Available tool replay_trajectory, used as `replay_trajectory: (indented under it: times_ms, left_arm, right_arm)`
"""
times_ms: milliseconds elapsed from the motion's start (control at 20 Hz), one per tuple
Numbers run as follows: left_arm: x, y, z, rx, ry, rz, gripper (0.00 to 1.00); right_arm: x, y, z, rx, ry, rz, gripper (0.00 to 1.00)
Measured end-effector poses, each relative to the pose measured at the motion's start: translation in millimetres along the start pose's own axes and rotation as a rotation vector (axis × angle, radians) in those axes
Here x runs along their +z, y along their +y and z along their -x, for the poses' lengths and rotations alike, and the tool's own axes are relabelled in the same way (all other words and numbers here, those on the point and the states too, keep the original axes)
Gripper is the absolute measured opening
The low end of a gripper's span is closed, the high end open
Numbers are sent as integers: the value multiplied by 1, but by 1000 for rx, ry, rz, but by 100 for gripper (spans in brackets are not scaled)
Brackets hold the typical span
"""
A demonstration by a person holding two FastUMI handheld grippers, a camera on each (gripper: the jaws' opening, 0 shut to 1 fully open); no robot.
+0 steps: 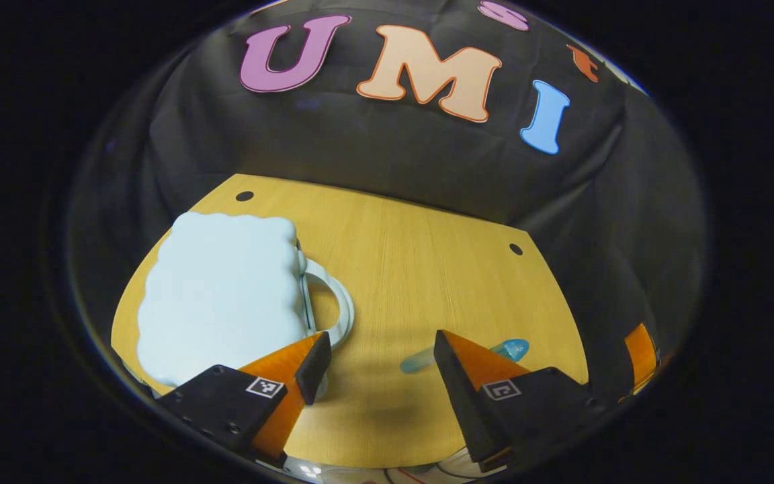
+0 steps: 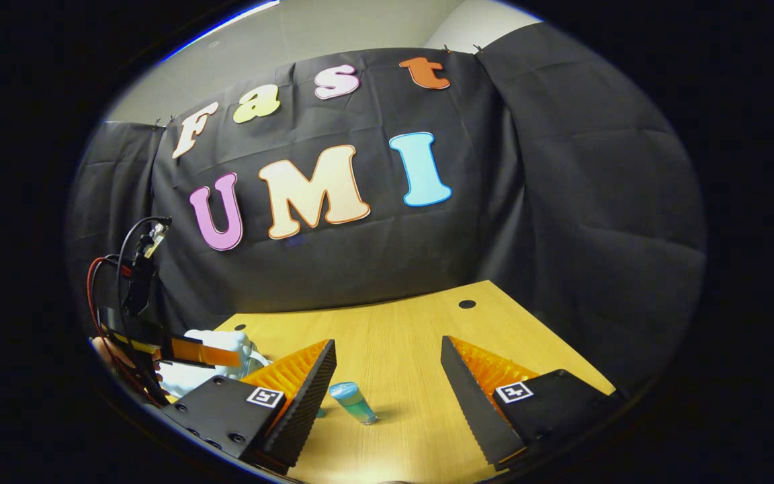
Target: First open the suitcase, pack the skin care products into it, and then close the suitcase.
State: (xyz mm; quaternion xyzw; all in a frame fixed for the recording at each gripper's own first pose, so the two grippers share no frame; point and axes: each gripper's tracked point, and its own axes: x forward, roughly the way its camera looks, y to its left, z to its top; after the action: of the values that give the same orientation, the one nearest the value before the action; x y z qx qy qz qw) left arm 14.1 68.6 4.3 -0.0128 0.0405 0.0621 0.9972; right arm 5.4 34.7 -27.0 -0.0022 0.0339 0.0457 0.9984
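A pale blue suitcase (image 1: 219, 296) with a scalloped edge lies closed on the wooden table (image 1: 414, 269), its white handle (image 1: 336, 306) pointing toward the middle. My left gripper (image 1: 381, 366) hovers open beside that handle, nothing between its fingers. A small teal skin care bottle (image 1: 420, 359) lies on the table just past the left gripper's right finger. In the right gripper view the same bottle (image 2: 353, 402) lies on its side between the fingers of my open right gripper (image 2: 388, 383), closer to the left one. The left gripper (image 2: 189, 351) and the suitcase (image 2: 216, 363) appear at the far left.
Black cloth walls close the table on the back and right. Two small round holes (image 1: 244, 196) (image 1: 515, 249) mark the table's far corners. Red and black cables (image 2: 115, 269) rise above the left gripper. An orange part of the other gripper (image 1: 641, 353) sits at the right edge.
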Motion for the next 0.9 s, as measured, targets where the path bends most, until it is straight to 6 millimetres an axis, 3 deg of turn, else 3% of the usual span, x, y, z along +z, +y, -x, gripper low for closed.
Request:
replay_trajectory:
  times_ms: [250, 350, 450, 500, 550, 700, 900]
  left_arm:
    - [-5, 17, -28, 25, 145, -72, 80]
    - [-5, 17, -38, 21, 204, -84, 80]
    - [-3, 18, -50, 19, 244, -80, 72]
    - [-1, 20, -57, 28, 260, -77, 77]
    - [4, 22, -64, 40, 262, -71, 72]
    - [14, 34, -84, 81, 286, -48, 72]
    - [10, 45, -109, 102, 364, 1, 68]
  right_arm:
    - [-9, 7, 2, 14, 22, -7, 98]
    - [-13, 8, 4, 14, 33, -11, 98]
    - [-17, 7, 6, 12, 44, -18, 98]
    - [-19, 7, 7, 10, 49, -21, 98]
    - [-20, 7, 9, 7, 52, -23, 98]
    - [-23, 4, 9, -7, 56, -17, 98]
    - [-24, 3, 11, -14, 57, -32, 98]
